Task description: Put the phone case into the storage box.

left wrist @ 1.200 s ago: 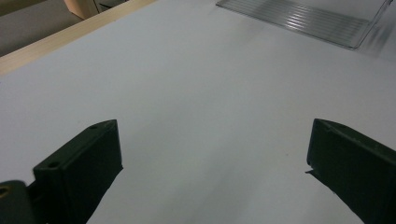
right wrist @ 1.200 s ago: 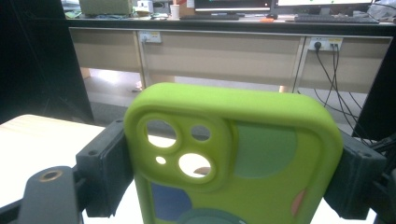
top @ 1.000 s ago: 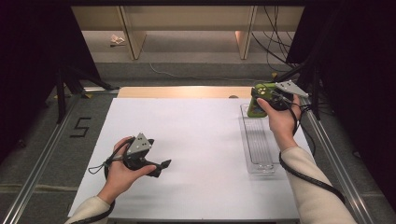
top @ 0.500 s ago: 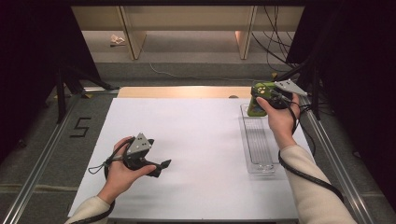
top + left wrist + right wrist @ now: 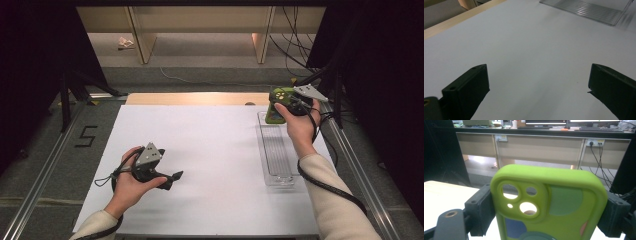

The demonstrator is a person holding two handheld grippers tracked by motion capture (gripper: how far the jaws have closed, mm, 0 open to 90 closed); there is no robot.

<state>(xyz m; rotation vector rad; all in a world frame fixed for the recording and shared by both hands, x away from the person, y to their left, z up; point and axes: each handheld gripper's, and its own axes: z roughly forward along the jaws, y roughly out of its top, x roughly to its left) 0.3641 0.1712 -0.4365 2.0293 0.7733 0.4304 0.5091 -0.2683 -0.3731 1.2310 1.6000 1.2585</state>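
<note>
My right gripper (image 5: 278,107) is shut on a lime-green phone case (image 5: 273,113) and holds it upright above the far end of a clear ribbed tray (image 5: 278,156). In the right gripper view the case (image 5: 549,202) shows its camera cut-outs and coloured patches, and both black pads (image 5: 480,207) press on its sides. My left gripper (image 5: 171,178) rests low over the white table sheet (image 5: 210,150) at the near left. It points right, towards the tray. Its jaws stand wide open (image 5: 539,92) with nothing between them. The tray's corner (image 5: 586,10) lies farther off.
A wooden strip (image 5: 195,98) runs along the table's far edge. Metal rails (image 5: 45,170) border both sides. Beyond the table stand desk panels (image 5: 539,147), a socket and hanging cables (image 5: 295,45). A "5" mark (image 5: 85,136) is on the left mat.
</note>
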